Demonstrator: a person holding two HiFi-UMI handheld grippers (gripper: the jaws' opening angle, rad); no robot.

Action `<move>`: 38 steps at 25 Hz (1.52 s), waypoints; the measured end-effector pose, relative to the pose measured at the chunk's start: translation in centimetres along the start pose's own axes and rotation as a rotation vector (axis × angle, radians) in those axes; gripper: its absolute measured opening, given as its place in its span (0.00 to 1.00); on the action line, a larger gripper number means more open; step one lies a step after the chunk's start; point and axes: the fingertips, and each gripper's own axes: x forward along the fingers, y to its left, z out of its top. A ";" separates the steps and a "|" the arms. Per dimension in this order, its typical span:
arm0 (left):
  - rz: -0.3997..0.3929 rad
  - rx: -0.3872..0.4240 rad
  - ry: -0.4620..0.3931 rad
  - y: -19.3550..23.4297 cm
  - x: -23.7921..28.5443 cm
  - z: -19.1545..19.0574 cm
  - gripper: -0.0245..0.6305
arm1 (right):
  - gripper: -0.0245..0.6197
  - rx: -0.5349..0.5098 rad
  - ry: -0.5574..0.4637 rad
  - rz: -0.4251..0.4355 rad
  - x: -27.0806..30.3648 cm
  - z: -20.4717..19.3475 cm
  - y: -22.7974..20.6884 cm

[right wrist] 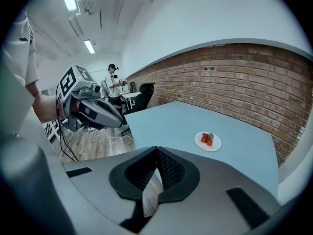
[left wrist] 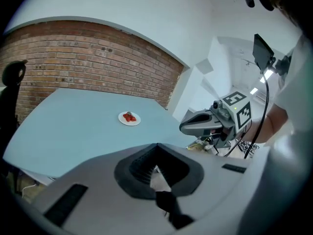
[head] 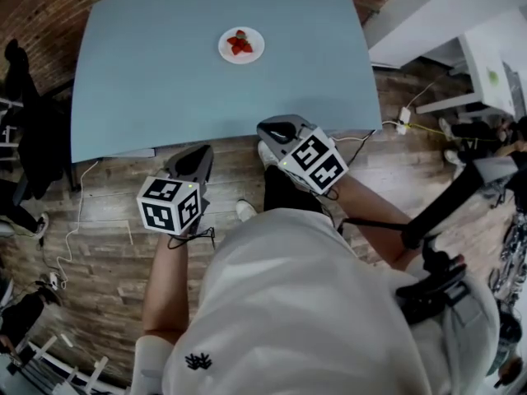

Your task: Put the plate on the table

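Brick behind; plate (head: 241, 45) by the tabletop's (head: 165, 81) far edge — I judged it light, brittle, best pinched at its rim. Left gripper (left wrist: 156, 148) and right gripper (right wrist: 156, 151) were clenched, empty.

Operator wears a loose off-white short-sleeved shirt (head: 288, 303) with a small dark emblem (head: 198, 360), dark trousers (head: 284, 192) and white shoes (head: 245, 211). Left gripper (head: 200, 153) and right gripper (head: 277, 127) have smooth grey moulded shells and black ribbed jaw liners. Each carries a white marker cube (head: 170, 205) printed with black square patterns, with a small green light at one corner. A thin black cable (head: 191, 239) trails from each.
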 end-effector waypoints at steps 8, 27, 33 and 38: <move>0.003 0.031 -0.017 -2.1 -2.8 -2.0 0.04 | 0.05 -0.019 -0.018 0.009 -2.3 -0.5 4.2; 0.011 0.041 -0.024 -3.2 -5.3 -4.0 0.04 | 0.05 -0.072 -0.036 0.025 -3.5 0.4 8.2; 0.002 0.037 -0.027 -3.3 -5.0 -3.6 0.04 | 0.05 -0.070 -0.037 0.019 -3.9 0.5 7.6; 0.004 0.033 -0.024 -3.1 -4.6 -3.4 0.04 | 0.05 -0.067 -0.031 0.015 -3.9 0.3 7.1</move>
